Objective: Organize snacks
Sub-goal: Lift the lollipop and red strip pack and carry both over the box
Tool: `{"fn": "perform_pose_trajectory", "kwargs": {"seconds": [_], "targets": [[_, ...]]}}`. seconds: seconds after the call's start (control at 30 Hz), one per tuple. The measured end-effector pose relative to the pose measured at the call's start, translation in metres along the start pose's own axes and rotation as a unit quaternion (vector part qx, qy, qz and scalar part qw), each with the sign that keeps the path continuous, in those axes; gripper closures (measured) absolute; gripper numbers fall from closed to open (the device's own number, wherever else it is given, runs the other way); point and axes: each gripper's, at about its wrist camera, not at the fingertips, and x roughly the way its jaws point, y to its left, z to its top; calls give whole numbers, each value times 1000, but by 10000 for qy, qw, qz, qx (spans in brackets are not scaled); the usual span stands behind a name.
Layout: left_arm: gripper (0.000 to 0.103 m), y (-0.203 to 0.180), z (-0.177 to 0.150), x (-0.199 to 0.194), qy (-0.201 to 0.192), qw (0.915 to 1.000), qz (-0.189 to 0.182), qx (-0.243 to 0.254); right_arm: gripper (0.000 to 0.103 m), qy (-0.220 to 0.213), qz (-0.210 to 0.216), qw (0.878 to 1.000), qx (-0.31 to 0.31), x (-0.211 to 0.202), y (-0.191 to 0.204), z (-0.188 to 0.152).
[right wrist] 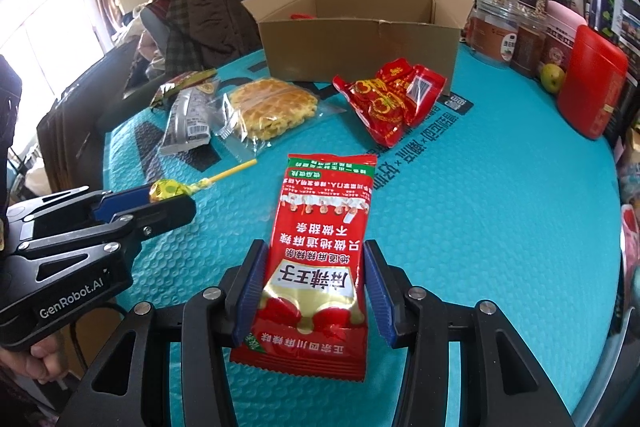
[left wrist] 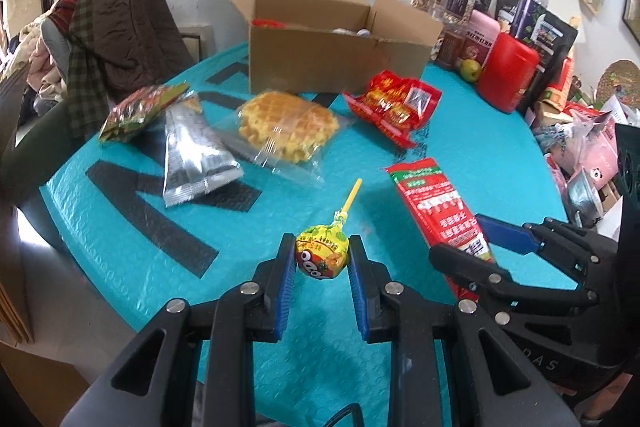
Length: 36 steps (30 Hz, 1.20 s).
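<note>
Left gripper (left wrist: pixel 322 259): clamped on the lollipop (left wrist: pixel 323 253), stick pointing away.
Right gripper (right wrist: pixel 314 291): pads pressed against both sides of the long red snack packet (right wrist: pixel 320 247).
Middle of teal mat (right wrist: pixel 480 195): waffle in clear wrap (right wrist: pixel 272 109), silver packet (right wrist: pixel 186 125) at left, red pouches (right wrist: pixel 394 99) at right.
Far: open cardboard box (right wrist: pixel 360 43), flaps up.
Far right: jars (right wrist: pixel 520 7), red canister (right wrist: pixel 592 87).
</note>
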Motion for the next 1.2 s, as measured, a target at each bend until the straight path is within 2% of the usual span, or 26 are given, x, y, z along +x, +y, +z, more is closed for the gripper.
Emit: {"fn": "perform_pose_trajectory", "kwargs": {"seconds": [0.27,0.73,0.97,1.2], "targets": [[78,-7,29,-18,-429,9990,-129,90,56,-389,-19,9992,-126,-25,3,22],[78,-11,94,-39,-1177,9928,-73,212,56,-1092,-96,9928,-474,-56,-3,89],[78,-16,134,-40,-1471,9886,-55,329,56,-1367,-174,9888,-572,-63,-12,126],[78,-21,172,-26,-1598,9863,-120,381,56,-1526,-259,9862,-593,-59,-27,162]]}}
